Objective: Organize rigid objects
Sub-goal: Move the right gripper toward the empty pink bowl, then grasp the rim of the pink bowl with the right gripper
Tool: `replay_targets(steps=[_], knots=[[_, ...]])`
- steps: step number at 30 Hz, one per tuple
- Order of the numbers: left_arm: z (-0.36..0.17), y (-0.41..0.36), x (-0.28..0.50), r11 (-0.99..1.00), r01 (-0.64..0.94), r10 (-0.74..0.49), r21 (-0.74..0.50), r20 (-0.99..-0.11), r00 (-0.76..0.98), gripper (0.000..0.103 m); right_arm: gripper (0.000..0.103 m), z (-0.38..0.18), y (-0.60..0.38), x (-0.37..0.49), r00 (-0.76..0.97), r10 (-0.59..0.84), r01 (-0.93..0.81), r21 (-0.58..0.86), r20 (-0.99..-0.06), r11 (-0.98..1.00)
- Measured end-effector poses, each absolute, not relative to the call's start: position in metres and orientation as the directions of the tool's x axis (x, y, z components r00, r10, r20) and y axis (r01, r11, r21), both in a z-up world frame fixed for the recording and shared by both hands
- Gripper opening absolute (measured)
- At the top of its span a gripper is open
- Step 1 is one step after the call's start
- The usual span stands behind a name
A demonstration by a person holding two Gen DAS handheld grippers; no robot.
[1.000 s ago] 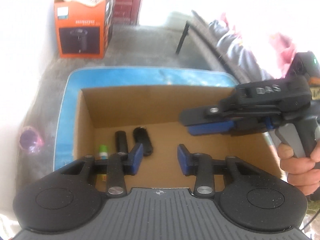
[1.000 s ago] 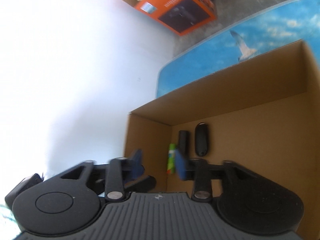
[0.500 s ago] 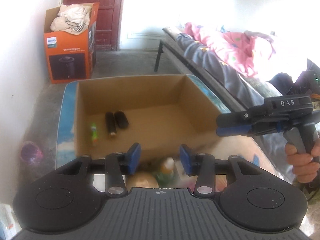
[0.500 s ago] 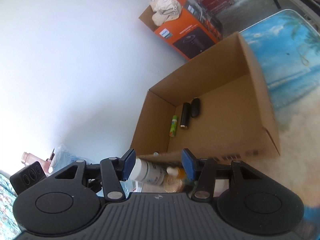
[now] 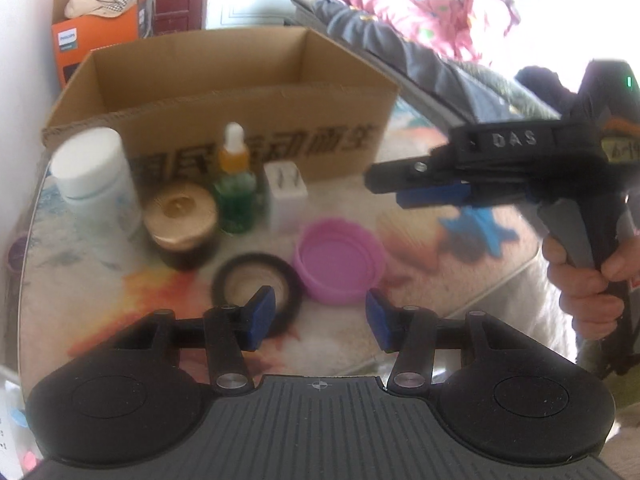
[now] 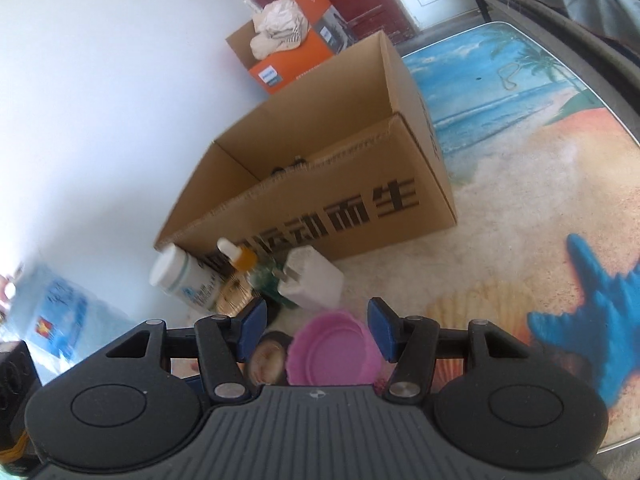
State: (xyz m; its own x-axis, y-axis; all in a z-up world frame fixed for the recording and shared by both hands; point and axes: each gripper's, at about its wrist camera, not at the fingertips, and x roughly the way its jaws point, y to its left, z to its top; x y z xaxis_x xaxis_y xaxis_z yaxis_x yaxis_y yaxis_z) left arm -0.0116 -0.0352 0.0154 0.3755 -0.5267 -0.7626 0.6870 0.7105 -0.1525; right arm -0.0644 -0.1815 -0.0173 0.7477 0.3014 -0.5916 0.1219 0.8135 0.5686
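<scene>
A brown cardboard box (image 5: 256, 136) (image 6: 360, 208) stands on the beach-print table. In front of it sit a white bottle (image 5: 96, 176) (image 6: 180, 276), a gold-lidded jar (image 5: 182, 220), a green dropper bottle (image 5: 236, 192) (image 6: 244, 260), a white charger plug (image 5: 286, 196) (image 6: 312, 280), a pink lid (image 5: 340, 264) (image 6: 332, 354) and a black tape roll (image 5: 256, 292) (image 6: 268, 356). My left gripper (image 5: 320, 322) hovers just before the pink lid and tape roll, jaws opening, nothing between them. My right gripper (image 6: 316, 328) (image 5: 384, 184) hangs above the pink lid, jaws opening, empty.
An orange box (image 5: 100, 32) (image 6: 292, 64) with cloth in it stands on the floor by a red door. A bed with pink bedding (image 5: 420, 16) runs along the right. A hand (image 5: 584, 280) holds the right gripper's handle. A blue starfish print (image 6: 600, 320) marks the table.
Both grippers have pulled back out of the cardboard box toward the table's near side and lowered. Their jaws stand wider. The loose items in front of the box have come into view.
</scene>
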Motion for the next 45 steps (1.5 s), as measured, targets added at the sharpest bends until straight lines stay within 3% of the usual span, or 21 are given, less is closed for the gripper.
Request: replay_targets(steps=[8,20,35,37,39,45], knots=[[-0.013,-0.063,-0.031,0.696,0.718,-0.464,-0.032,-0.783,0.415,0.05,0.056,-0.034,-0.166,-0.058,0.723,0.255,0.089,0.452,-0.642,0.888],[-0.022,-0.08,-0.03,0.68,0.733,-0.469,-0.024,-0.783,0.409,0.05,0.03,-0.047,-0.156,-0.053,0.703,0.214,0.047,0.344,-0.678,0.938],[-0.026,-0.107,-0.043,0.592,0.805,-0.534,-0.038,-0.767,0.356,0.051,0.028,-0.05,-0.176,-0.078,0.688,0.153,0.11,0.311,-0.709,0.944],[-0.024,-0.106,-0.045,0.597,0.802,-0.523,0.004,-0.756,0.393,0.058,0.028,-0.05,-0.177,-0.08,0.692,0.148,0.114,0.309,-0.707,0.944],[-0.023,-0.106,-0.044,0.601,0.798,-0.512,0.041,-0.746,0.425,0.072,0.028,-0.051,-0.179,-0.08,0.698,0.151,0.116,0.319,-0.7,0.941],[-0.031,-0.114,-0.038,0.591,0.8,-0.48,0.105,-0.751,0.453,0.076,0.028,-0.053,-0.18,-0.079,0.711,0.165,0.102,0.332,-0.684,0.938]])
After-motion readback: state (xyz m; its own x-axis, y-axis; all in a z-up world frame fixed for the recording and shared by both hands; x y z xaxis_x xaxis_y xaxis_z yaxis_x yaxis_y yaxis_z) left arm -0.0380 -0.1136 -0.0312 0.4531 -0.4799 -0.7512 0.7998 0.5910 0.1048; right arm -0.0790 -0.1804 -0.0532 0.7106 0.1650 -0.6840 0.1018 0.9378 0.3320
